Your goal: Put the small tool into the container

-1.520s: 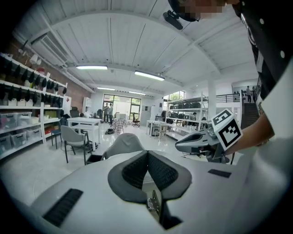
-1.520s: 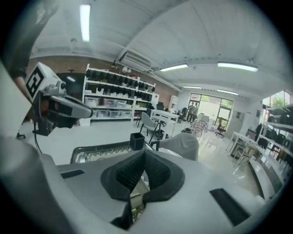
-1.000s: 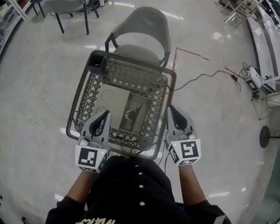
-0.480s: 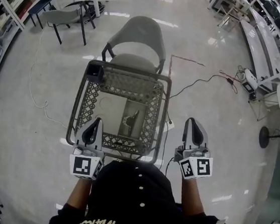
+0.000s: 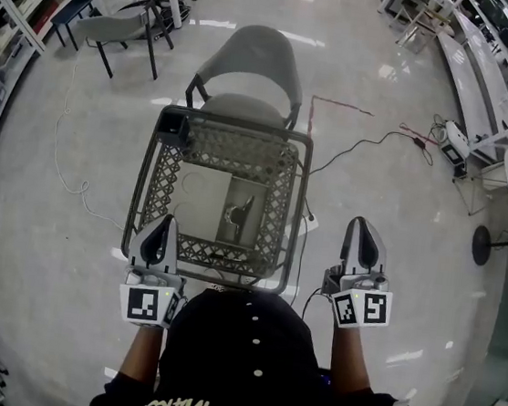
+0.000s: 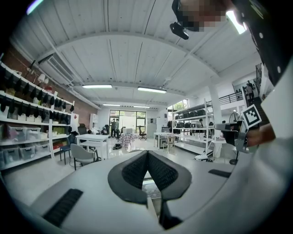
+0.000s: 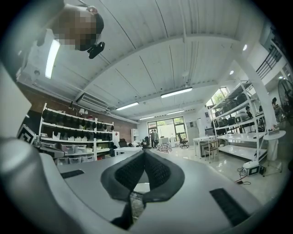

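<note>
Right gripper [image 5: 362,227] was at basket [image 5: 303,194] right rim a second ago; now out right over floor [image 5: 415,236], well apart from it. Left gripper [image 5: 168,224] pulled back slightly, now at rim's near-left corner. Both jaws fully closed, pads together, nothing between them. Tool [image 5: 238,212] lies inside basket on bottom panel, neither gripper touching it. Chair [image 5: 254,55] just behind basket.

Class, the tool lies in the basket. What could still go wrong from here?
The basket seems perched on a chair; the shut left gripper, close by its near rim, might knock it over, spilling the small tool. Loose cables on the floor could trip the person stepping away.
</note>
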{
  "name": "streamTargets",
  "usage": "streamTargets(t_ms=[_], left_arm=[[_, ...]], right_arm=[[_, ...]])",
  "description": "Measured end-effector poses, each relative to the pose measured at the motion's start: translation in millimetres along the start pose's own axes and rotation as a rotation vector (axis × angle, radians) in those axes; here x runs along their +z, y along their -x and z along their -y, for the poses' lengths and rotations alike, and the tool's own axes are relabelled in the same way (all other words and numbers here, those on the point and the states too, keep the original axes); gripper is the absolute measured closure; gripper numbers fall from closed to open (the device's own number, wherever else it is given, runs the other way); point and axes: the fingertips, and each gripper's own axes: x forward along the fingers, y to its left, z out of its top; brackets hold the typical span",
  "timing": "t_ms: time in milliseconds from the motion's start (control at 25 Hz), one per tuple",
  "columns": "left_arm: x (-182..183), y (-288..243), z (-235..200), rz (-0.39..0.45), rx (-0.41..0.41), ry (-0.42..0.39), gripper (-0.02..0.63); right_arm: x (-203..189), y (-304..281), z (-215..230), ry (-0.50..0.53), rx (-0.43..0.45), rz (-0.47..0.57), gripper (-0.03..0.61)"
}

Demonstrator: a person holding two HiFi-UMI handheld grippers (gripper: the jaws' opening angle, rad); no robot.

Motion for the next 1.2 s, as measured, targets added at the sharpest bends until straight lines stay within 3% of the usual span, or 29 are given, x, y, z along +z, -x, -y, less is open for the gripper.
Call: streamTargets(t_ms=[1200], left_arm=[[7.6,6.0,9.1,0.028,-0.007,-0.011,0.589]], right_arm=[[-7.5,-12.7,-28.9,0.033,0.078,-0.027,0.566]])
